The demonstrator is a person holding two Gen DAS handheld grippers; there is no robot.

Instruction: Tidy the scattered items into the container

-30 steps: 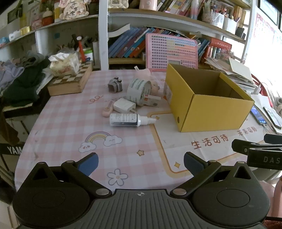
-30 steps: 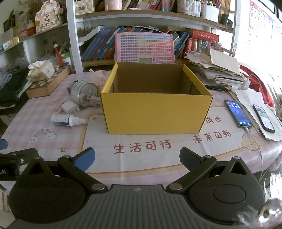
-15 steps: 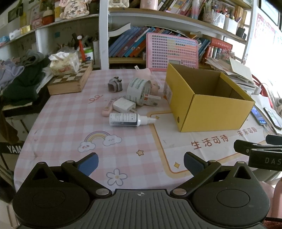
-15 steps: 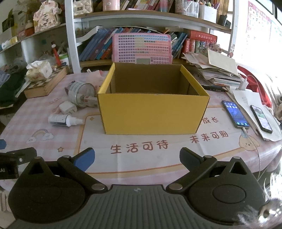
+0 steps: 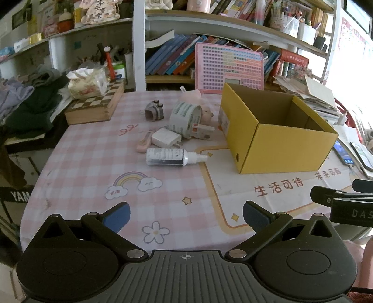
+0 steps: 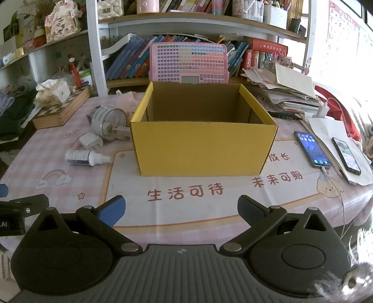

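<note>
The left hand-held gripper hovers over the near edge of the table with its jaws spread wide and nothing between them; the right hand-held gripper hangs likewise wide and empty, facing the box. Each one's tip shows at the edge of the other's view.

Ahead of the left one the bottle lies on its side, long axis across the view, nozzle pointing toward the box. Just behind it sit the charger, prongs toward the bottle, and a pink clip lying lengthwise away from the camera. Behind these the tape roll stands tilted on its edge with a small carton against it, a pink toy beside it and a grey toy further back.

The box stands open-topped to their right, its near corner close to the carton. Bare cloth lies between both grippers and the items.

Right of the box lie two phones. A chessboard case with a tissue pack on it sits at the far left, and a pink keyboard toy leans against the bookshelf
</note>
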